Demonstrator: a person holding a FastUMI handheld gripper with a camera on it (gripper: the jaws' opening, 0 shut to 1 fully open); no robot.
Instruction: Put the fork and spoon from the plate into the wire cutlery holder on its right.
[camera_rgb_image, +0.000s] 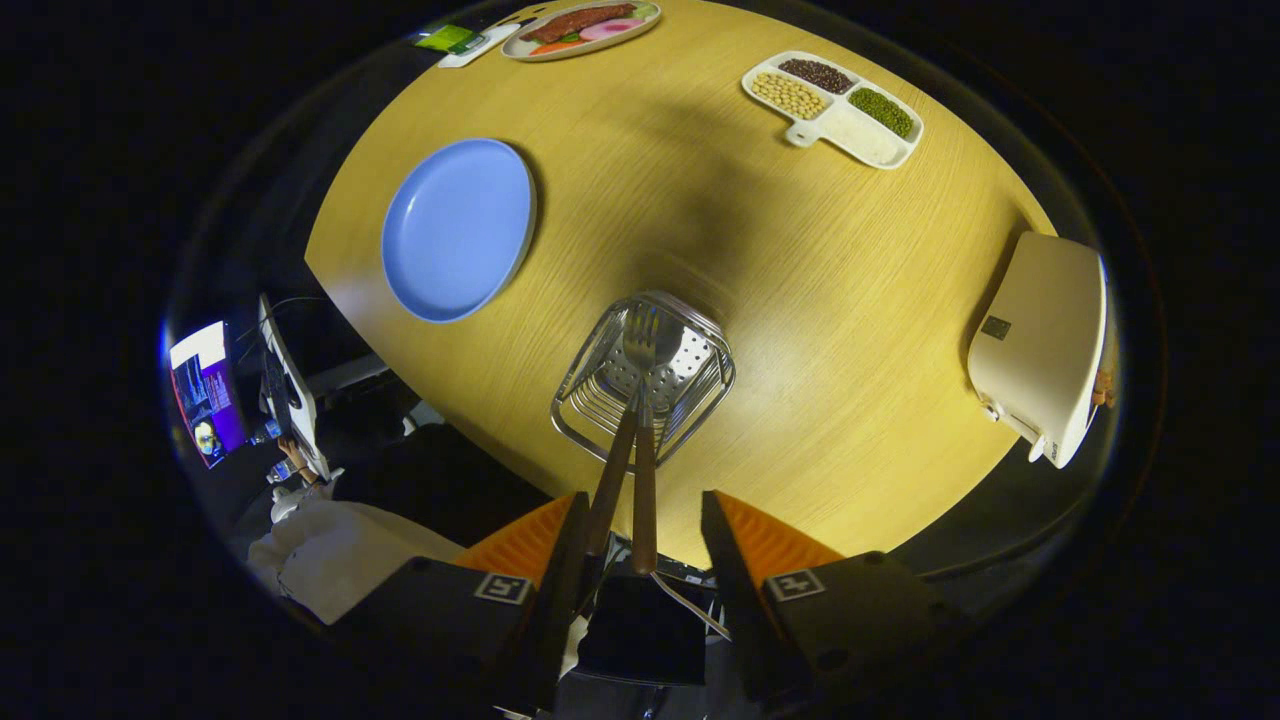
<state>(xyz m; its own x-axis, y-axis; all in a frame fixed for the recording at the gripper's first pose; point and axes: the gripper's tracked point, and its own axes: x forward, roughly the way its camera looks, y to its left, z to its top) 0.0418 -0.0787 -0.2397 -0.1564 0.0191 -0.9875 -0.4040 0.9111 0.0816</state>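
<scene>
Fork (640, 345) and spoon (668, 342) stand together in the wire cutlery holder (643, 378) on the round wooden worktop (800, 280), heads down inside the basket and their brown handles rising toward my hand-held gripper (640, 535). Their long axes run nearly straight along the line of my fingers, the two handles (630, 480) side by side and almost touching, ending in the gap between the fingers. My fingers (545, 545) are spread wide apart; the left one sits close beside the nearer handle, though I cannot tell whether it touches, and the right one is clear of both. Nothing is pinched between them.

The holder, just ahead of my fingers, shows a perforated metal plate at its back and wire hoops around its sides; the fork's tines lie against that plate, the spoon's bowl just beside them.

The blue plate (458, 228) lies left of the holder and beyond it, apart from it, with nothing on it.

Farther across the worktop, a white divided tray (832, 108) holds dark beans, pale beans, green beans and a white filling in separate compartments. At the far edge an oval dish (582, 28) carries food in brown, pink and orange. A cream-coloured appliance (1040, 345) sits at the worktop's right edge. A lit screen (205, 390) shows off the worktop to the left.
</scene>
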